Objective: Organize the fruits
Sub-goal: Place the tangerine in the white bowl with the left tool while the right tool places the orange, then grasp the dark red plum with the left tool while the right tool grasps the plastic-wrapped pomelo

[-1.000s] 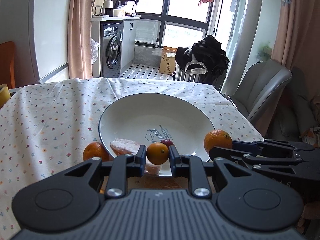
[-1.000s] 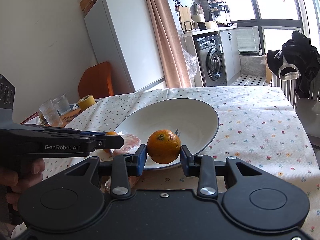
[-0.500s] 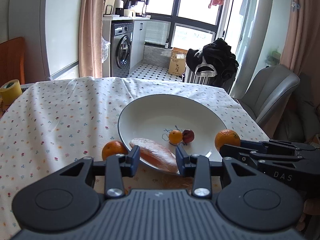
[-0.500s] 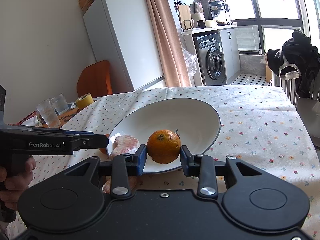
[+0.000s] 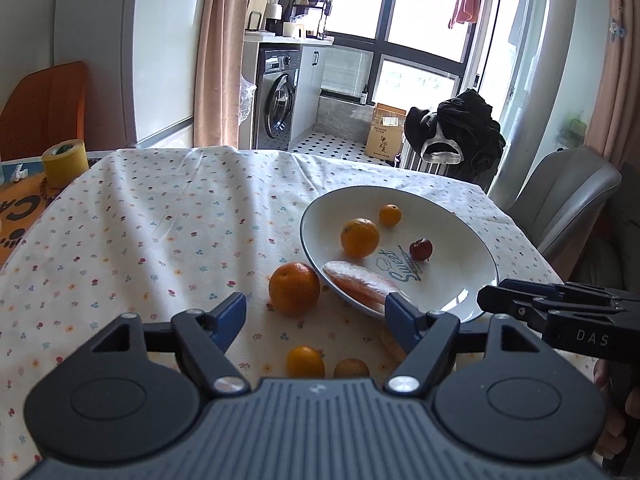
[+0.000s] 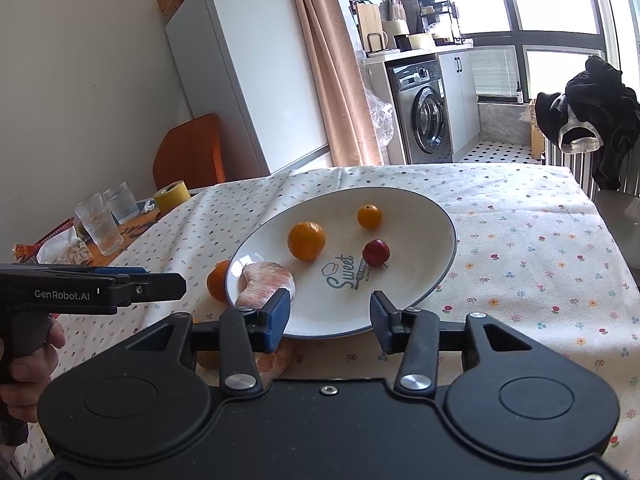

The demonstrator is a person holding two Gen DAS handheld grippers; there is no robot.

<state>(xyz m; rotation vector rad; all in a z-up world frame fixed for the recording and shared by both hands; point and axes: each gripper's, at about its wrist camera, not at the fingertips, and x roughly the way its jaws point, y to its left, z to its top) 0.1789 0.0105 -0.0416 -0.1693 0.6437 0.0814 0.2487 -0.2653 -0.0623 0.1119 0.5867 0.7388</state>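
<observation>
Both tongs gape empty: left tongs hover over the surface, right tongs at the plate near rim. Loose orange sits just left of the plate, straight ahead of the left tongs, likely their pick.

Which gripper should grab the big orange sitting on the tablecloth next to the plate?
Probably the left gripper. It is open and empty, and the big orange lies just ahead of its fingers, beside the plate. The right gripper, also open, faces the plate instead, with that orange off to its side.
</observation>
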